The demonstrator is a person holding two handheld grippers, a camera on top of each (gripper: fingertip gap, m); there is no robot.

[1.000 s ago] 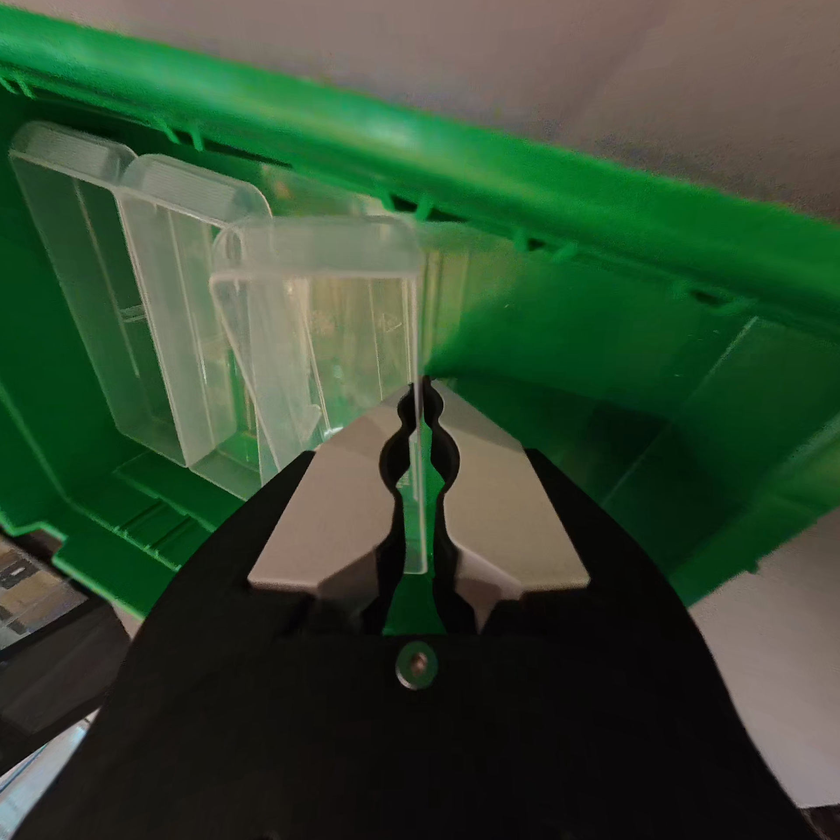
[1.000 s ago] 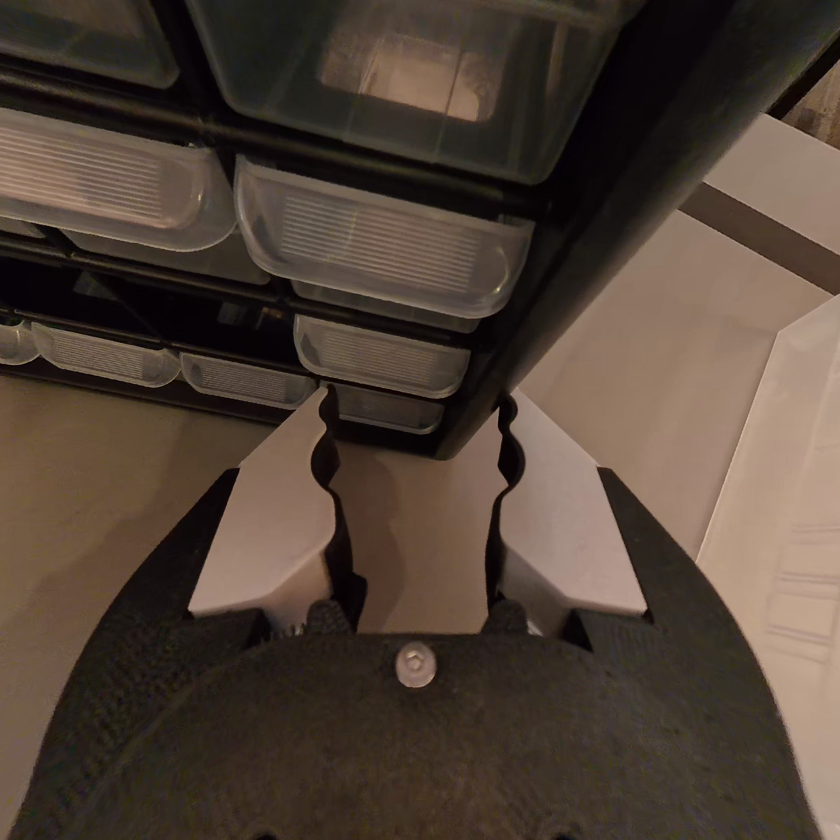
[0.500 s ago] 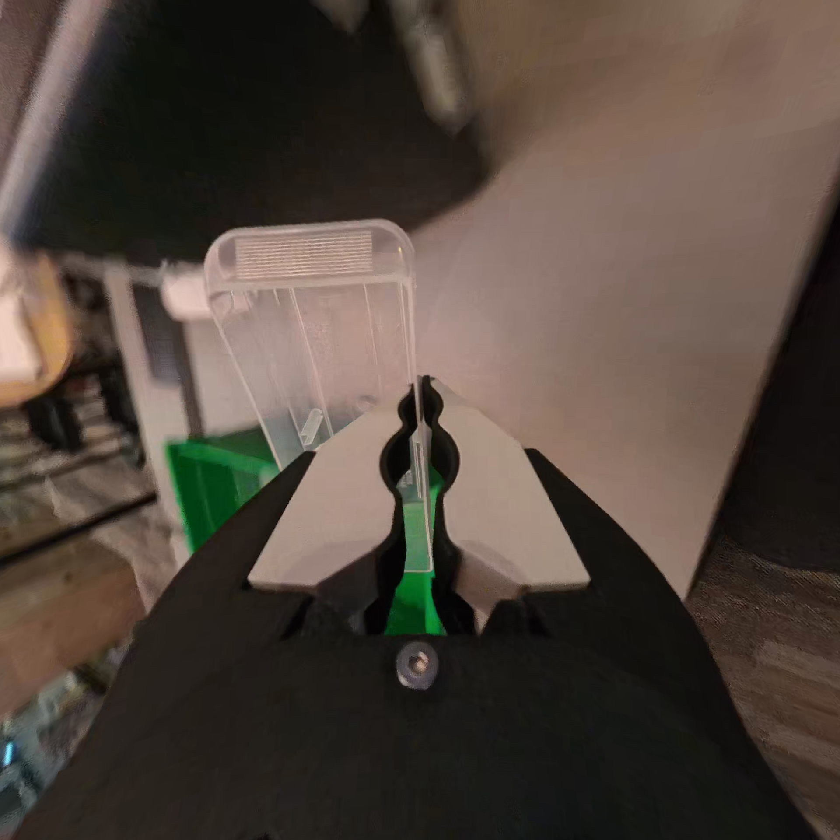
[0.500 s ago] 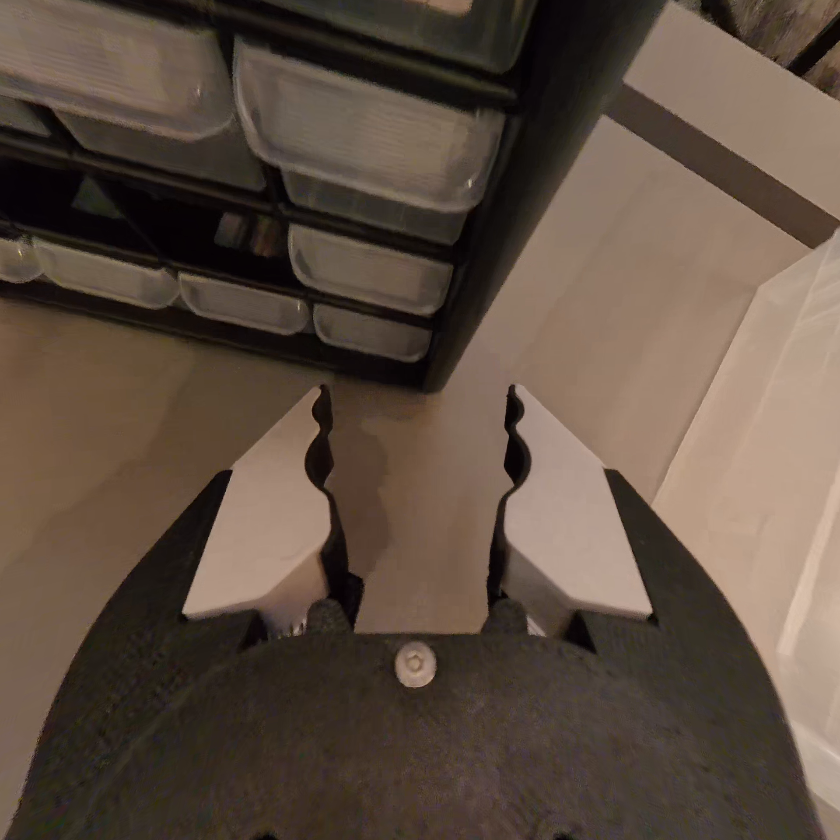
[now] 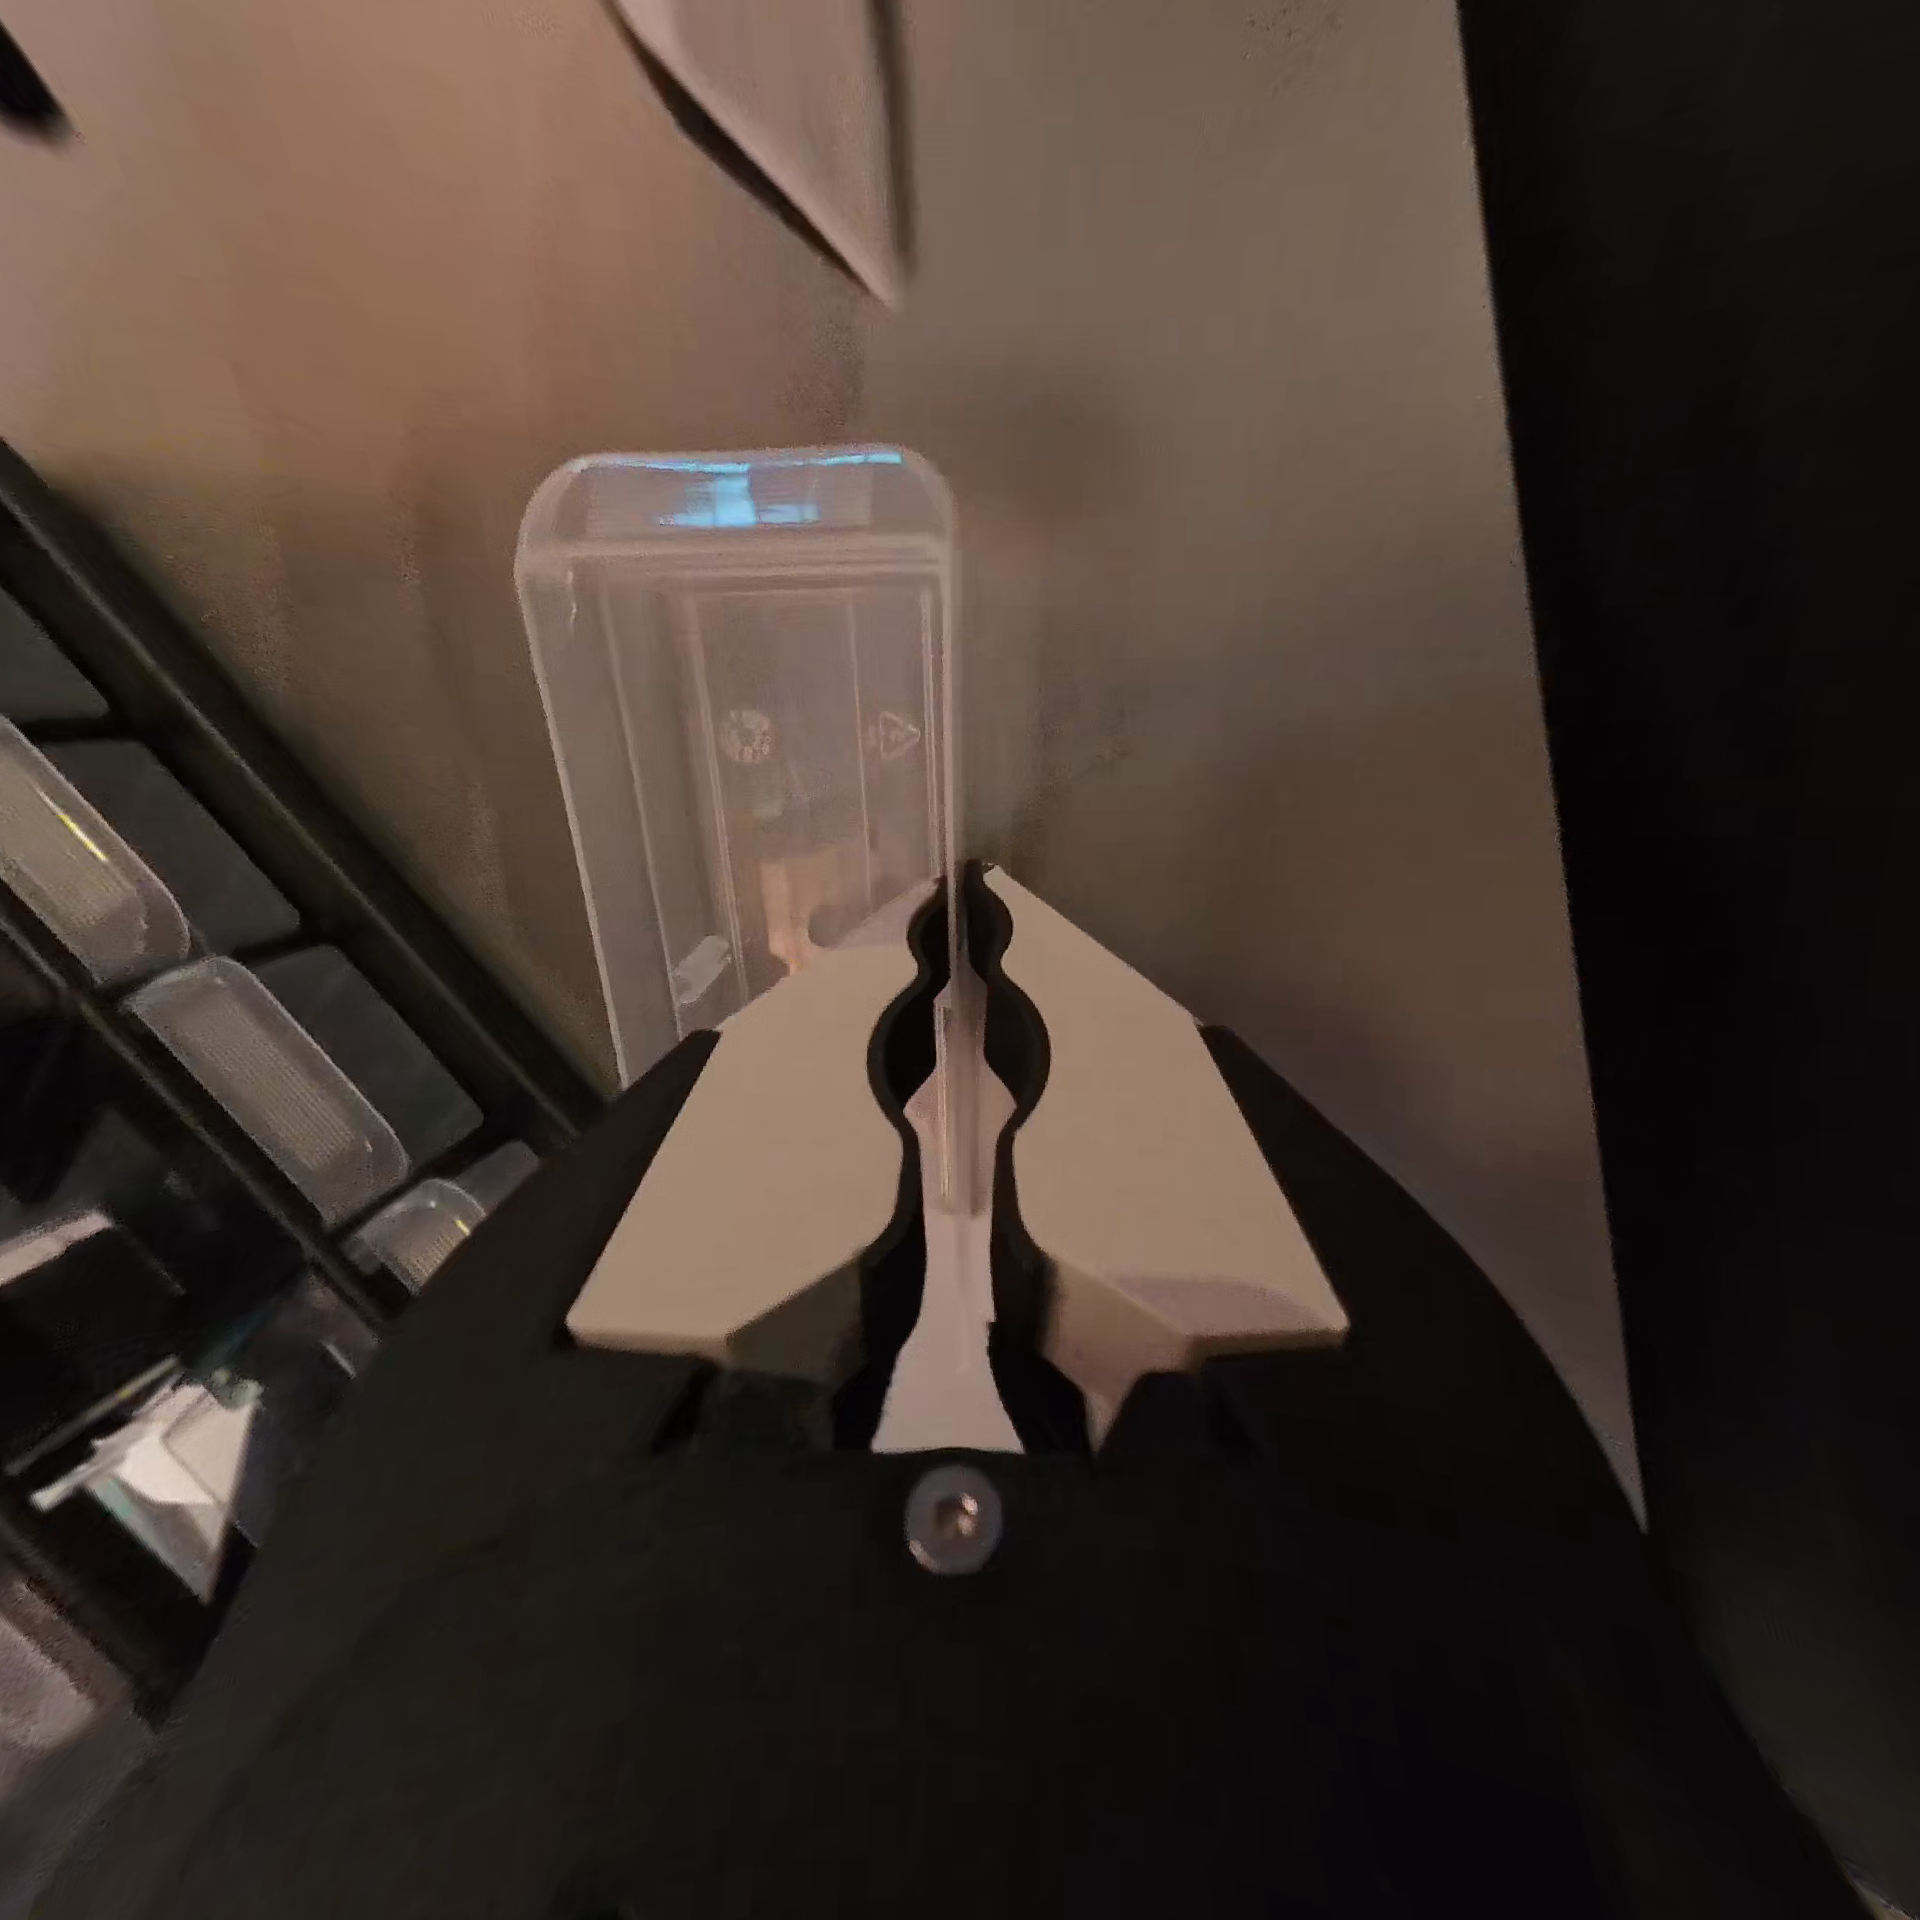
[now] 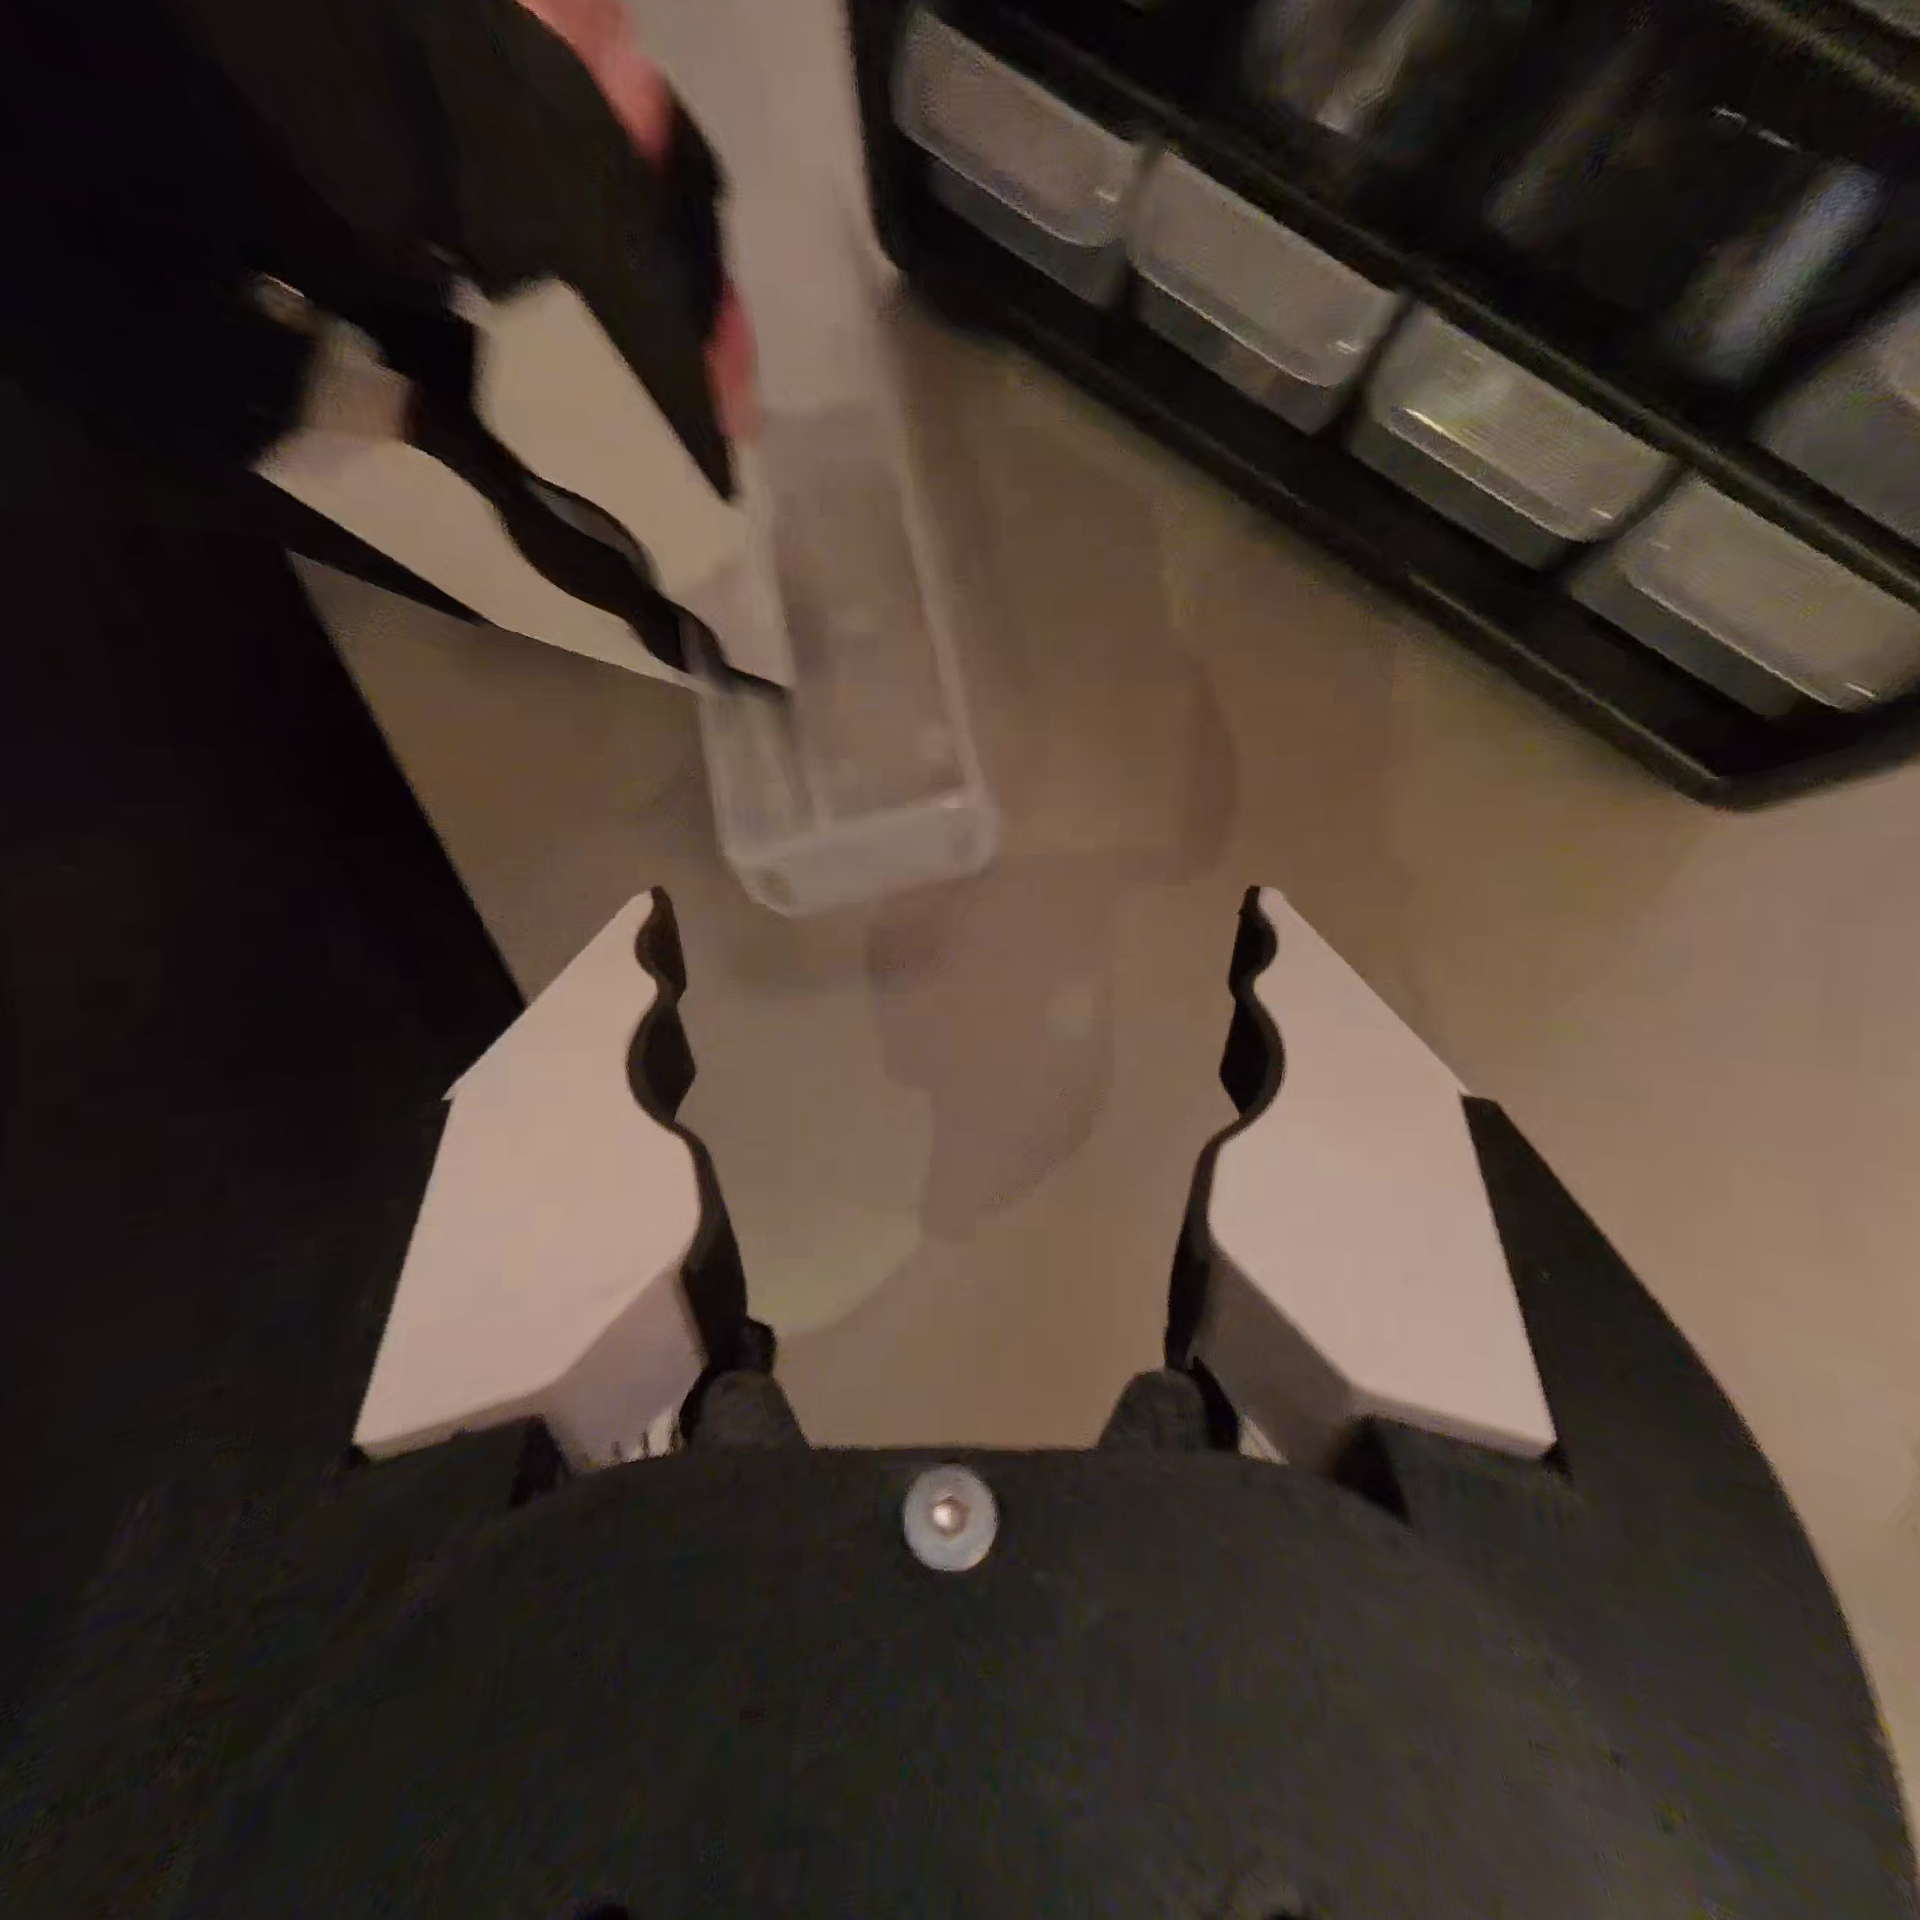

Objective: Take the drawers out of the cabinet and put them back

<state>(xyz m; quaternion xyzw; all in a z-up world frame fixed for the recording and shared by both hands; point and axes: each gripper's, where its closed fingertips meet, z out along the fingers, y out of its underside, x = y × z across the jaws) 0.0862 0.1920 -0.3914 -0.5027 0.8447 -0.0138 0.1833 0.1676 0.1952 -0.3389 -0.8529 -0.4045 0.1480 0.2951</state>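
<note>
Beige bench [image 6: 1351,1039], plain top; black cabinet [image 6: 1299,540] with rows of clear drawers [image 6: 1496,442] sits at its far right.

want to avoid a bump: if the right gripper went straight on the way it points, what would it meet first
Likely the clear drawer held by the left gripper, just beyond the open right gripper; depth is unclear.

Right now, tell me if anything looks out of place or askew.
One clear drawer is out of the black cabinet, pinched by one thin side wall in the shut left gripper and hanging above the table. The right gripper is open and empty. No spill or damage shows; both views are blurred.
</note>
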